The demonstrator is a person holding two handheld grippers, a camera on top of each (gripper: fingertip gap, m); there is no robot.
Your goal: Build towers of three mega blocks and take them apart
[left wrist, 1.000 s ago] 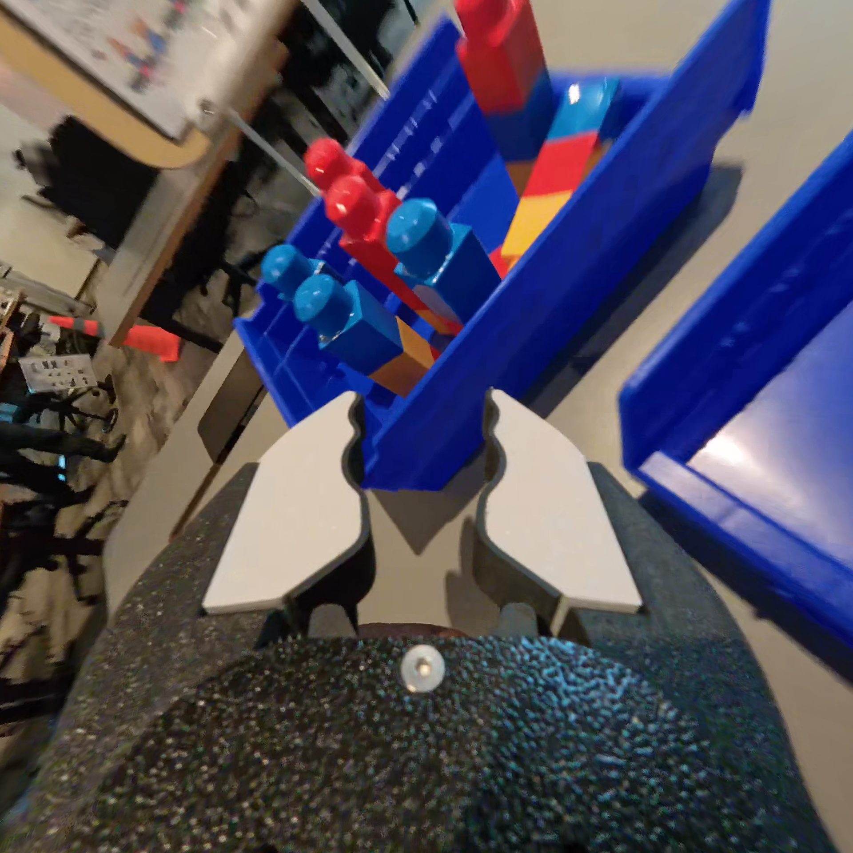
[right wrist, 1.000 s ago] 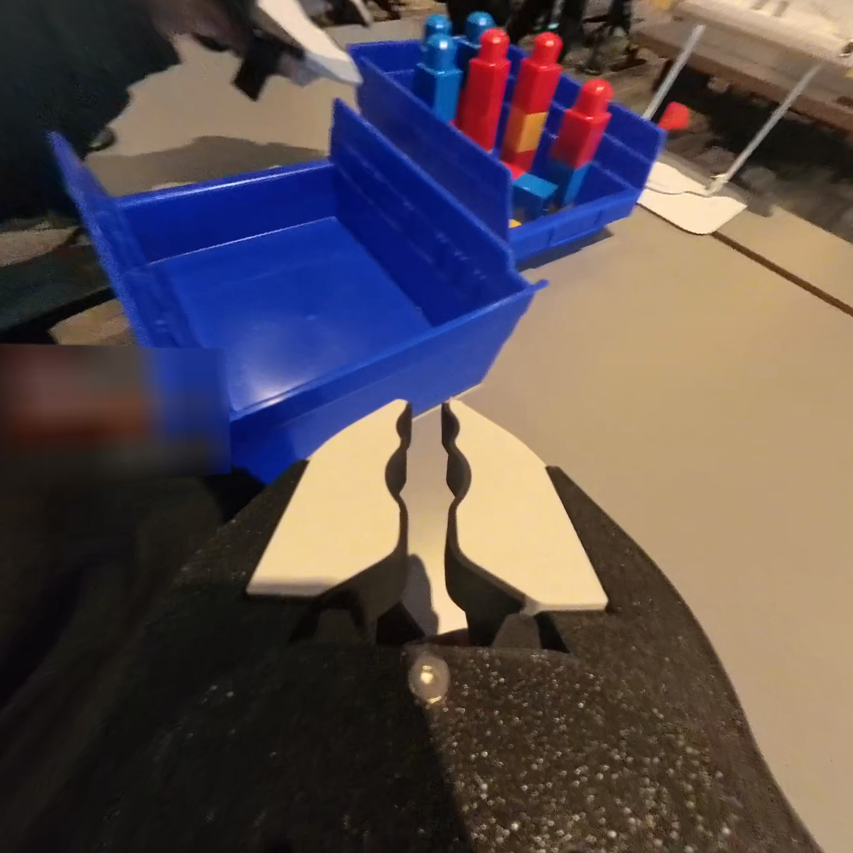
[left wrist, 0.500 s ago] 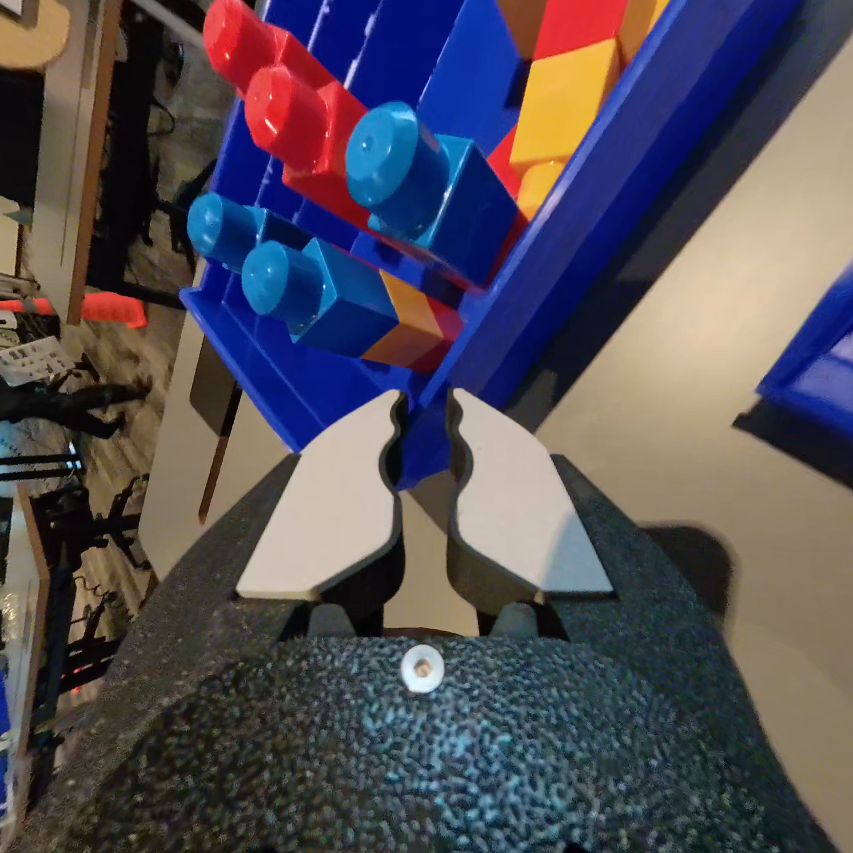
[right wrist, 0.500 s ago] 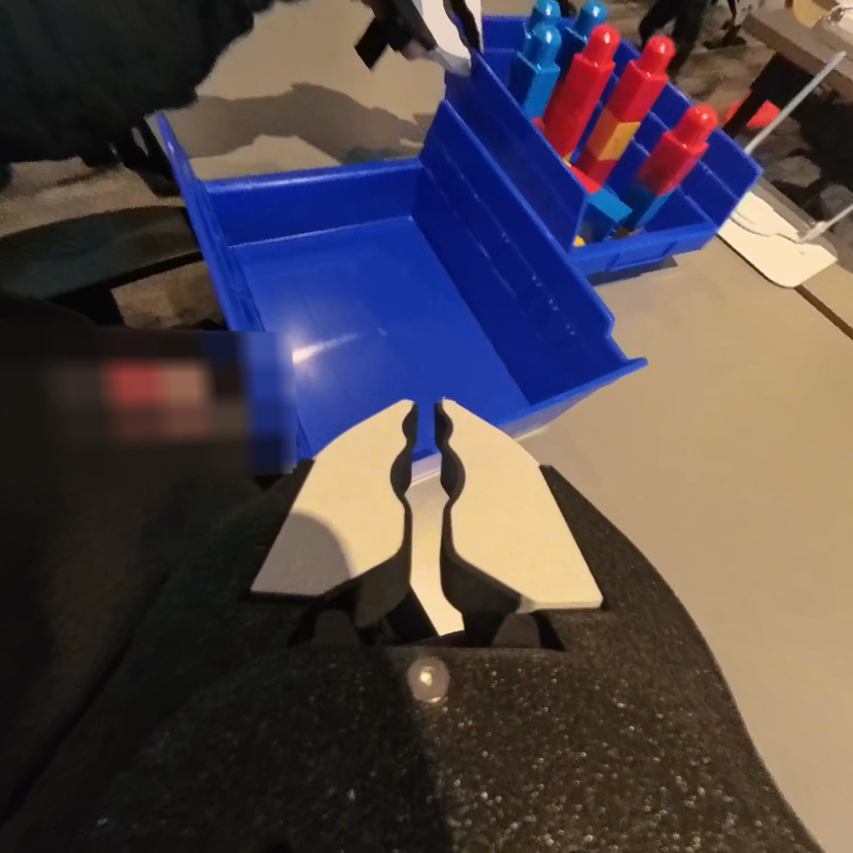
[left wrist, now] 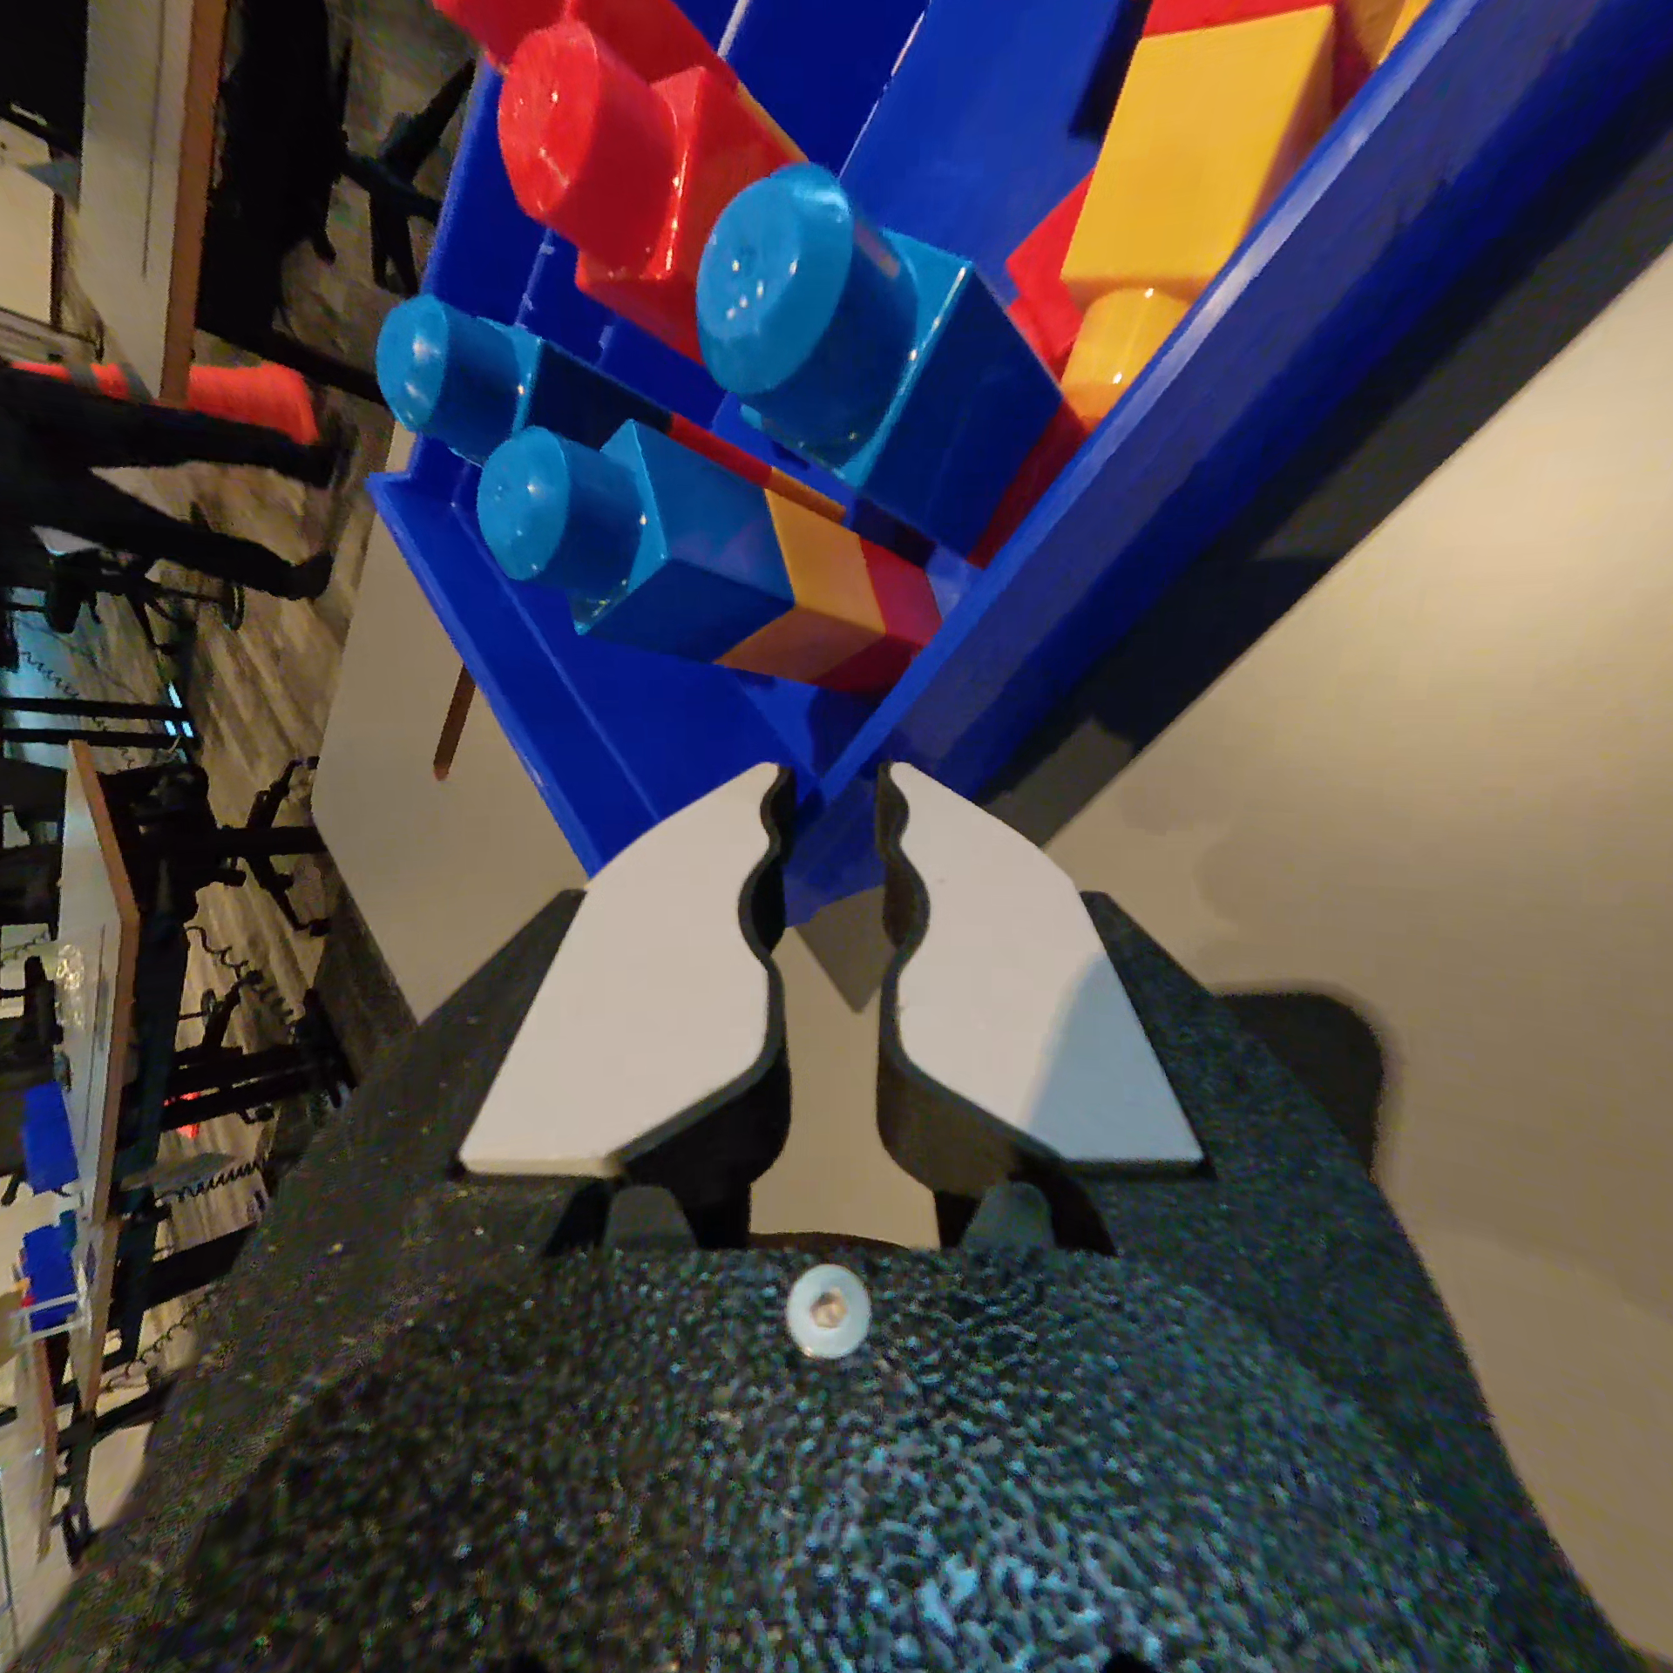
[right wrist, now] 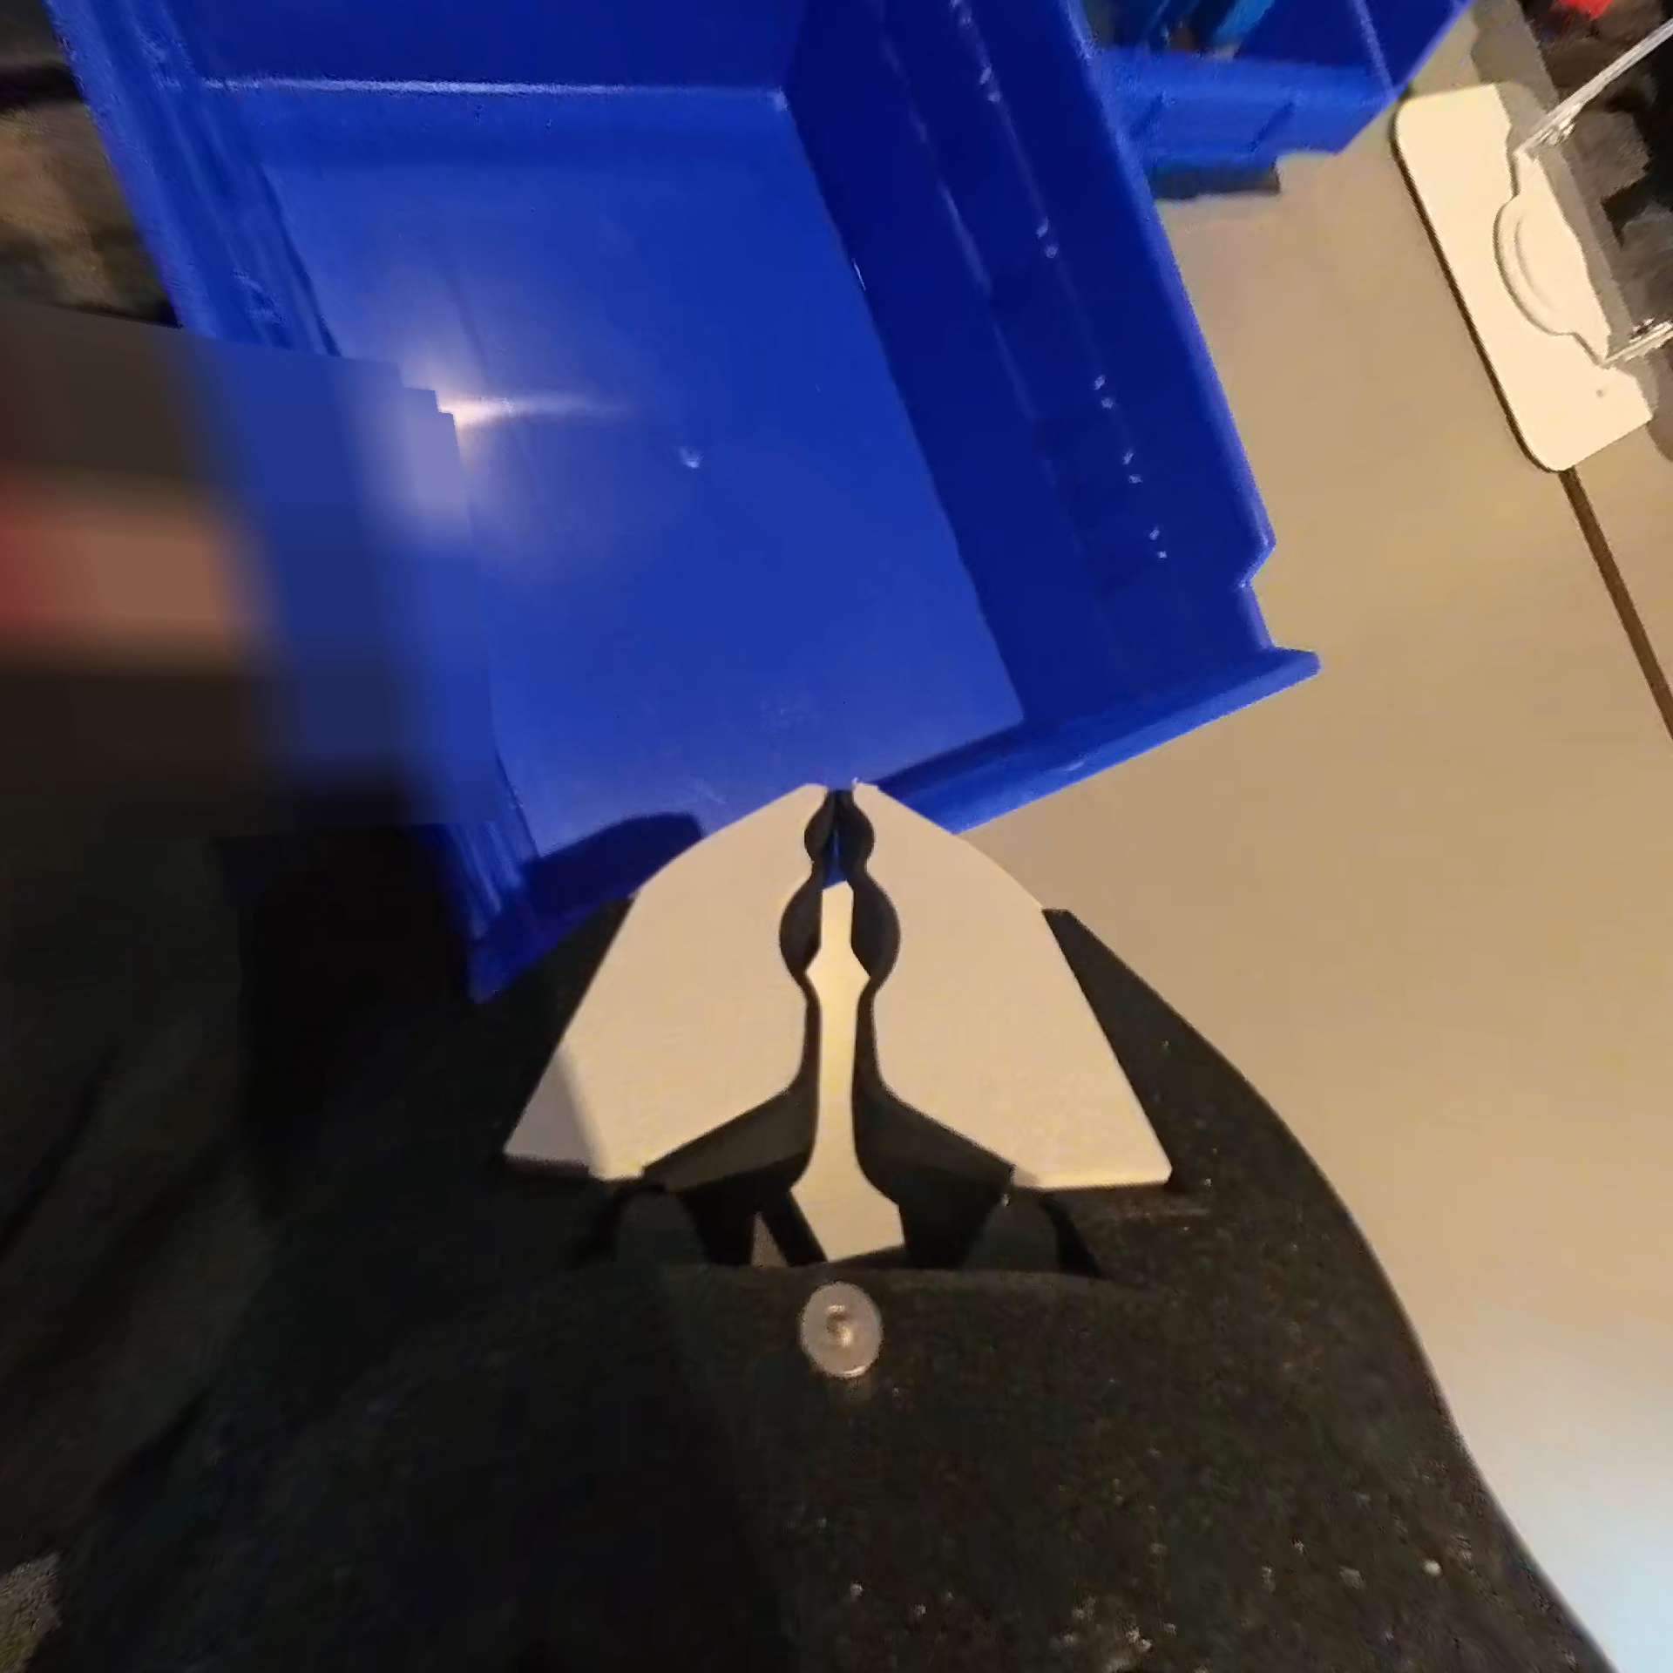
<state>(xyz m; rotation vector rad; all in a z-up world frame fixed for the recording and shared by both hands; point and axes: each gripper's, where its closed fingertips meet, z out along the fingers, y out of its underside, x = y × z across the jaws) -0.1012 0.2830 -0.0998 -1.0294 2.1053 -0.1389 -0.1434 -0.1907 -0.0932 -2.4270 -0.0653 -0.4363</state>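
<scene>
In the left wrist view a blue bin (left wrist: pixel 1177 507) holds several upright block towers. One is blue over orange over red (left wrist: pixel 724 561), one has a blue top (left wrist: pixel 869 362) and one a red top (left wrist: pixel 625 154). An orange block (left wrist: pixel 1195 154) sits deeper in. My left gripper (left wrist: pixel 833 797) is shut on this bin's near corner, with the blue wall between its fingers. In the right wrist view an empty blue bin (right wrist: pixel 1041 362) fills the upper half. My right gripper (right wrist: pixel 842 801) is shut on its front lip, fingertips nearly meeting.
The bins stand on a beige table (right wrist: pixel 1267 996). The tower bin's end (right wrist: pixel 1222 90) shows behind the empty bin. A white plate with a clear plastic piece (right wrist: pixel 1539 272) lies at the table's right edge. Chairs and floor clutter (left wrist: pixel 181 815) lie beyond the table on the left. The grippers' ends are close to 50 cm from one another.
My left gripper closed in on the tower bin's corner and narrowed from wide open onto it. My right gripper moved forward to the empty bin's front lip and closed on it.
</scene>
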